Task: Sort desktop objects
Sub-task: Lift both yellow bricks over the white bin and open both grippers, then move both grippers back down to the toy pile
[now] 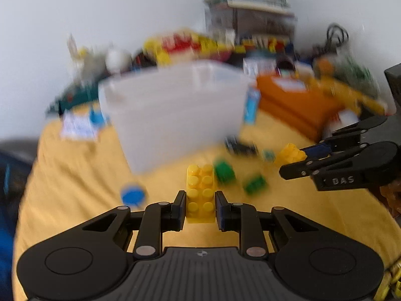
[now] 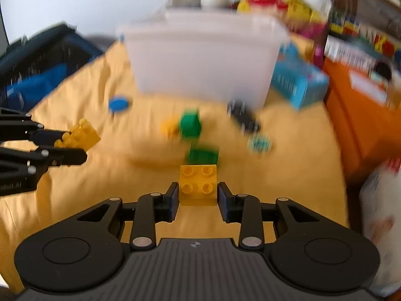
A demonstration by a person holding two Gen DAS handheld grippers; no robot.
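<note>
A long yellow brick is clamped between the fingers of my left gripper, lifted above the yellow cloth. My right gripper is shut on a square yellow brick, also off the cloth. Each gripper shows in the other's view: the right gripper at the right edge with its brick, the left gripper at the left edge with its brick. Two green bricks lie on the cloth ahead. Behind them stands a translucent white bin.
A blue cap, a black part and a small teal piece lie near the bin. A blue box and an orange box stand to the right. Toys and books crowd the back.
</note>
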